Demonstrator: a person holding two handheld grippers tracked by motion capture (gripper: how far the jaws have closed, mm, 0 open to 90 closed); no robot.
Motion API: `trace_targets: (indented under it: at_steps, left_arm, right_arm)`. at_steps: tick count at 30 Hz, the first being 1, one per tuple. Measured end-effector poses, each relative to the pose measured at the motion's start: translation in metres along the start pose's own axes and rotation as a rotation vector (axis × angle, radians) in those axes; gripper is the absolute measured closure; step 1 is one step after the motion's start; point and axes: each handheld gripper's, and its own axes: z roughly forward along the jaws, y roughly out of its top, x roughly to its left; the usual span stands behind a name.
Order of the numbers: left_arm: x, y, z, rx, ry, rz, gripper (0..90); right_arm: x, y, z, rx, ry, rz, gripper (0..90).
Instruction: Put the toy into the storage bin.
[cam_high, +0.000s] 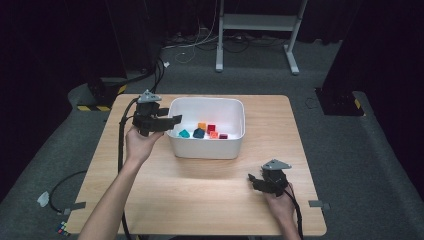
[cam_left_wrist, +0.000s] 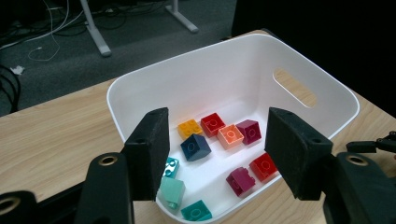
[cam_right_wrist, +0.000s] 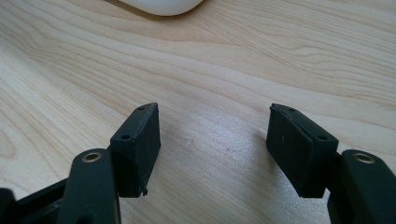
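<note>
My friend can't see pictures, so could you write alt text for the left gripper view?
A white tub on a wooden table holds small toy bricks in red, orange, blue, teal and purple. The left tool hangs over its near rim with jaws open and nothing between them.

It looked like a lab or recording studio. Black curtains enclosed grey carpet, cables trailed past a metal stand, and hazard tape marked a base at the far left.

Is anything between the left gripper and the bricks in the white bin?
Nothing visible. The left gripper hangs open above the near rim of the white bin, with the dark blue brick and its neighbours uncovered below.
</note>
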Motion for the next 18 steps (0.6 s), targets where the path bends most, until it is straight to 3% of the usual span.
trace_targets:
  at_steps: [18]
  left_arm:
    - [0.006,-0.013,-0.018,-0.004,-0.004,-0.010,38.7]
  right_arm:
    - [0.000,0.000,0.000,0.000,0.000,0.000,35.0]
